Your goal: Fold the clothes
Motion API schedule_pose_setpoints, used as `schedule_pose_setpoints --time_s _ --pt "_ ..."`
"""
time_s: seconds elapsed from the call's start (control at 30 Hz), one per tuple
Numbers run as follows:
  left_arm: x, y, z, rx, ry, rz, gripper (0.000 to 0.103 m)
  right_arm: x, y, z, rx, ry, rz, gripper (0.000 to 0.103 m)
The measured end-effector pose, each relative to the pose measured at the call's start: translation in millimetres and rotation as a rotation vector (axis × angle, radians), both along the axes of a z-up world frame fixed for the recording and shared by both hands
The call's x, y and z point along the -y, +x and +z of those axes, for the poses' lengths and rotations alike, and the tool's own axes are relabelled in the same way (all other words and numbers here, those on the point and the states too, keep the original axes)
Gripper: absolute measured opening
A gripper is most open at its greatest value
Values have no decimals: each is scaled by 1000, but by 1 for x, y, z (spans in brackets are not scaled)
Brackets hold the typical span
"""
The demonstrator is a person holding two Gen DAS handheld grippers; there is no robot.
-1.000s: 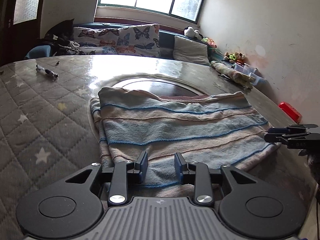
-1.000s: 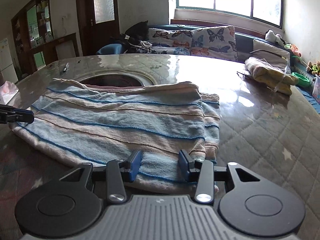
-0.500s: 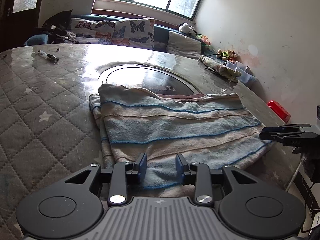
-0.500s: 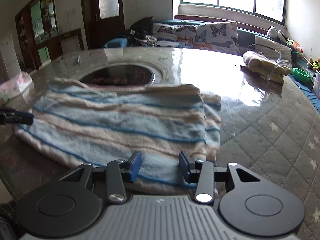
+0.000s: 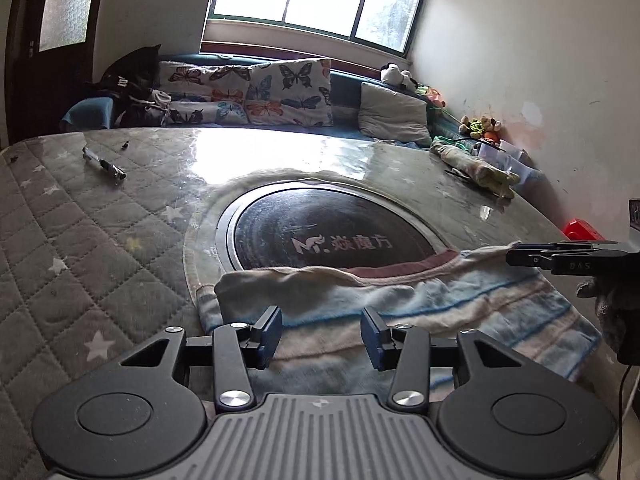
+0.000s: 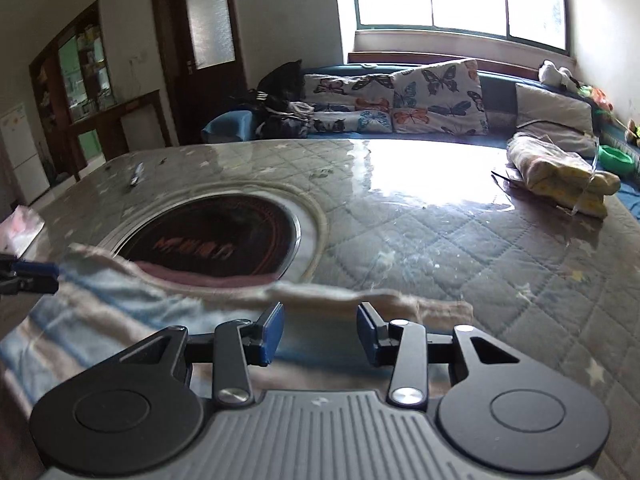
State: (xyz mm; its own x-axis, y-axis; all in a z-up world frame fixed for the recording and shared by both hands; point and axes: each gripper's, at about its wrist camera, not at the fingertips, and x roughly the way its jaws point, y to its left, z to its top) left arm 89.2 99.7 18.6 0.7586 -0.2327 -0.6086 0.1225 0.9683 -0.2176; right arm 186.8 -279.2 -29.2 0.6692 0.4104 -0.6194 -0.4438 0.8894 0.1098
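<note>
**A:** Going left to right, what sits where?

**B:** On the grey quilted star-print table cover [image 5: 80, 248], a small metal pen-like tool [image 5: 103, 163] lies out at ten o'clock. The round black glass hob plate [image 5: 320, 236] is at twelve, and a folded yellow-and-cream cloth bundle [image 5: 476, 166] at two. The task's thing, the pale blue and cream striped knit garment [image 5: 440, 312], lies at the table's near edge, at six o'clock, with its maroon-trimmed neckline lapping the hob rim.

**A:** And the grippers?

**B:** The left gripper [image 5: 320, 334] has its blue pads spread wide over the garment's left end, gripping nothing. The right gripper [image 6: 319, 334] is likewise released, above the right end, where a cream fold [image 6: 400, 304] bunches at twelve.

**A:** What could go wrong?

**B:** My guess is that the garment is doubled over, so a pinch could catch only the top layer and peel it away from the lower one. The fabric also lies close to the near edge; dragging it towards six o'clock could spill it off. The right view is blurred, so I can't judge how its pads line up with the hem.
</note>
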Motion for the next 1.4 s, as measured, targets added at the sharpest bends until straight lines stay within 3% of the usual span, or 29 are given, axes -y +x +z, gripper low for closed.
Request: schedule_pose_setpoints --time_s 0.2,0.4,0.57,0.77,0.9,1.1,1.27,1.4 --pt "-7 23 -10 -28 -3 28 45 11 25 -23 -53 43 -78 24" --pt "-9 25 -10 -28 0 45 45 6 13 -10 7 -4 -76 24" --pt "-11 26 -10 -27 2 58 44 2 22 -21 -31 -15 -92 24" --pt "-14 23 -8 -8 4 66 42 -8 10 -14 -10 -25 -61 25" --pt "-17 23 -13 -6 -7 61 43 -14 2 -10 4 -31 -40 32" --pt "-21 8 0 23 -24 81 45 -19 -10 -11 -11 -34 -33 33" --pt "-30 -12 2 7 -13 130 46 -44 -43 -1 40 -48 86 33" --pt "-35 -34 1 -16 -52 164 51 -77 -68 3 68 -71 214 33"
